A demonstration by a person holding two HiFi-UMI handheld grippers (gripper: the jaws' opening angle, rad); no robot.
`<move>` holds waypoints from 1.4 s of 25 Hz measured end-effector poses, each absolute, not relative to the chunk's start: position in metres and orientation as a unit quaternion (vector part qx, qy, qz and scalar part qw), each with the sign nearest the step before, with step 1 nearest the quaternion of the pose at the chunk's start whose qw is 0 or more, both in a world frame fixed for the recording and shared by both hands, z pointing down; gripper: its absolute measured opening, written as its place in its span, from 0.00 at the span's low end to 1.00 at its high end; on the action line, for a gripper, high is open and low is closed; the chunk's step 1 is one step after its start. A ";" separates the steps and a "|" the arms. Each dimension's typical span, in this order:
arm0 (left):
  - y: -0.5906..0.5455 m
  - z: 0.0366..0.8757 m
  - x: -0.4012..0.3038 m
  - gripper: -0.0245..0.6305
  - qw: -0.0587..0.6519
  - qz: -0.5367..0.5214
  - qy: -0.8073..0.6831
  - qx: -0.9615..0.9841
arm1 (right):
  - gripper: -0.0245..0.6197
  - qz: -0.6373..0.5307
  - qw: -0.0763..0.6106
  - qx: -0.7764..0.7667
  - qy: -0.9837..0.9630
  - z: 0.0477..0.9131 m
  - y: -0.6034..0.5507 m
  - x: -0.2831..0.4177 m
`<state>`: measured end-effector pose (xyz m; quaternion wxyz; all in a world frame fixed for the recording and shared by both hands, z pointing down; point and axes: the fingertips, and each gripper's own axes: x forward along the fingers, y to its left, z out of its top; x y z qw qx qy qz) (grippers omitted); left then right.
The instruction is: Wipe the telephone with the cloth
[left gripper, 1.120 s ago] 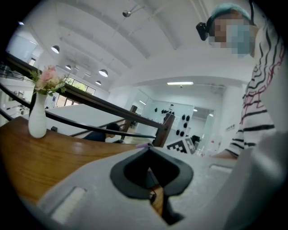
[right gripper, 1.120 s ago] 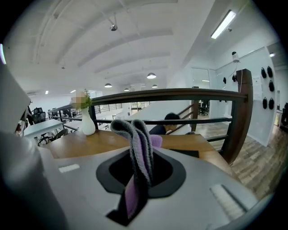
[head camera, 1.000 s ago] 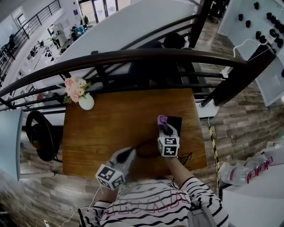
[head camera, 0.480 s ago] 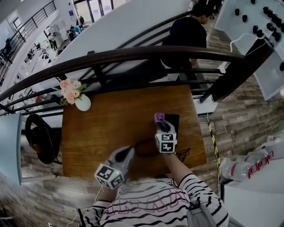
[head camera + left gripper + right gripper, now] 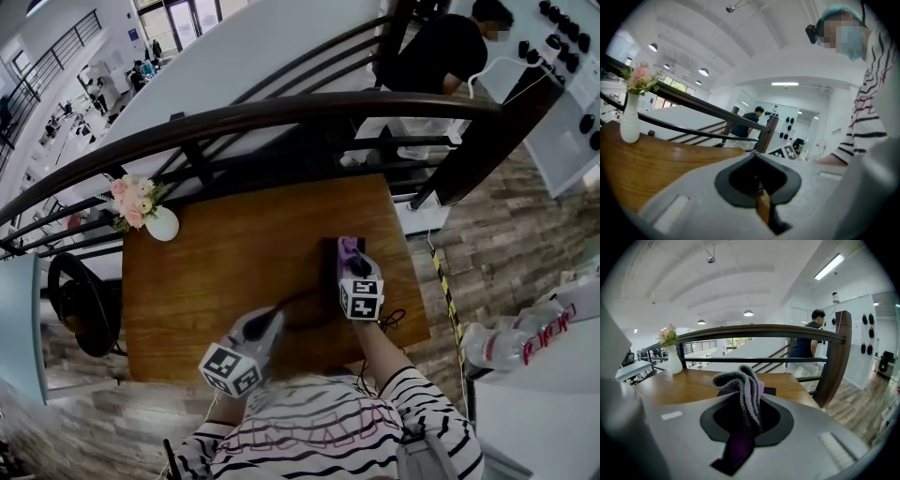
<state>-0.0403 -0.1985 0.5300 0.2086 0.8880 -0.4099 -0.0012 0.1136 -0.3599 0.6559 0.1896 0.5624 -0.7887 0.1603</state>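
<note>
While the right tongs (image 5: 354, 267) pinch the cloth (image 5: 348, 248) over the telephone (image 5: 330, 264), light, flat strokes along it should serve best. The left tongs (image 5: 274, 322), pressed together, rest left of the telephone.

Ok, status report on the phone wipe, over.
Right gripper shut on cloth, cloth down on telephone. Left gripper shut, low over table. Nothing in the way; vase at far corner.
</note>
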 end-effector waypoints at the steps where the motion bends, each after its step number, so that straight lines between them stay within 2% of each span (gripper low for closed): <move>1: -0.198 0.530 -0.039 0.04 0.209 -0.001 -0.407 0.889 | 0.12 0.160 0.191 0.567 -0.785 0.656 -0.360 0.120; 10: -0.198 0.528 -0.026 0.04 0.205 0.006 -0.402 0.892 | 0.12 0.168 0.191 0.598 -0.760 0.658 -0.360 0.168; 17: -0.192 0.528 -0.019 0.04 0.202 0.012 -0.396 0.896 | 0.12 0.178 0.175 0.606 -0.756 0.655 -0.353 0.180; 26: -0.186 0.528 -0.022 0.04 0.200 0.015 -0.386 0.900 | 0.12 0.171 0.149 0.564 -0.794 0.637 -0.318 0.129; 35: -0.175 0.525 -0.047 0.04 0.196 0.018 -0.409 0.891 | 0.12 0.169 0.169 0.507 -0.828 0.655 -0.303 0.056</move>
